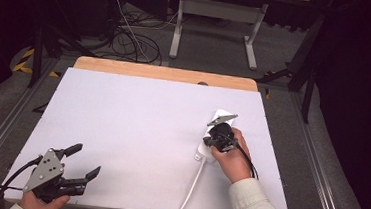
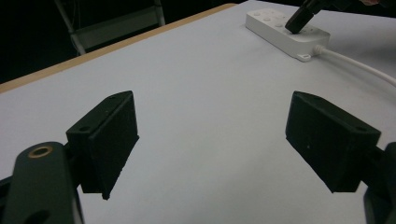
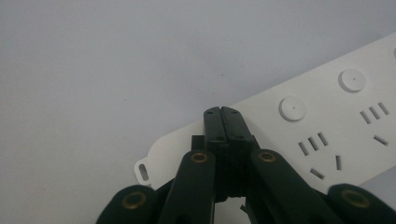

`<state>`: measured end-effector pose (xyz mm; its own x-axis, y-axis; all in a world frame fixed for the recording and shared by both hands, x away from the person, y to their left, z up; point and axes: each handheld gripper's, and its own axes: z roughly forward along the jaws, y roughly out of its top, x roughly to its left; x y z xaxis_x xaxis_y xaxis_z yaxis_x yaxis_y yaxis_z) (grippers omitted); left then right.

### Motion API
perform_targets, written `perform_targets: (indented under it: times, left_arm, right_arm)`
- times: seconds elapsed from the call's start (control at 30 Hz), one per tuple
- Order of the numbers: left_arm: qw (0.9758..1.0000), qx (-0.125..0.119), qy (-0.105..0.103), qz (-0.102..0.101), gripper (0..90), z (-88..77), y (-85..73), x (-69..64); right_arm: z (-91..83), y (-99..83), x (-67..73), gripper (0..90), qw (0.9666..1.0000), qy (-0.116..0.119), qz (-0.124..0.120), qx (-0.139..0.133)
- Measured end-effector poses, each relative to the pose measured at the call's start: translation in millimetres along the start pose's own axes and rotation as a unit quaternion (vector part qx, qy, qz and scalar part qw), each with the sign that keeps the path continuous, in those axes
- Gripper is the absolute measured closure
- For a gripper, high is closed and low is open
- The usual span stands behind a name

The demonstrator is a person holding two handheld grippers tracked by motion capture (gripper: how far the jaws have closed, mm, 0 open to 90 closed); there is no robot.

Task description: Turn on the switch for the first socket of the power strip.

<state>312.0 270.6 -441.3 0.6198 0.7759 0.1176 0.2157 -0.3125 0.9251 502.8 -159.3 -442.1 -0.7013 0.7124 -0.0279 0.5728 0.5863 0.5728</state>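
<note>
Left gripper — near-left corner of the white table, jaws spread wide, nothing between them. Right gripper — jaws pressed together, empty, tips resting on the white power strip lying at right.

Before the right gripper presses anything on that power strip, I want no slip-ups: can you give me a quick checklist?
1. Right gripper shut, tips together: ok.
2. Tips over the power strip, at its cable end: ok.
3. Tips on a round button: not ok, they sit beside it.
4. Left gripper open and away from the strip: ok.
5. White cable slack on the table: ok.
6. Strip powered: cannot tell.
</note>
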Motion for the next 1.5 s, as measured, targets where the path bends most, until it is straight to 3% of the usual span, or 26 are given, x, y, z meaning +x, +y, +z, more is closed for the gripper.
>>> perform_targets:
  times: [0.53, 0.87, 1.03, 1.23, 1.5]
  left_arm:
    - [1.0, -0.001, 0.0, 0.0, 17.4, 0.0, 0.2, 0.3]
    - [1.0, -0.001, 0.0, 0.001, 17.4, -0.3, 0.2, 0.5]
    - [1.0, -0.001, 0.001, 0.0, 17.4, 0.1, 0.4, 0.5]
    - [1.0, -0.001, 0.001, -0.008, 17.4, 0.6, 0.0, 1.0]
    - [1.0, 0.0, 0.002, -0.004, 17.4, 1.0, 0.2, 1.2]
  right_arm:
    - [1.6, -0.5, -4.2, 90.0, 0.9997, 0.009, 0.022, -0.002]
    - [2.2, -2.0, -3.8, 90.0, 0.9997, 0.004, 0.023, -0.006]
    - [1.9, 2.0, 0.8, 90.0, 0.9999, -0.009, 0.008, 0.004]
    - [-8.2, 0.7, -1.5, 90.0, 0.9994, 0.0, 0.02, -0.027]
    - [-25.6, 1.7, 2.6, 90.0, 0.9982, 0.0, 0.013, -0.059]
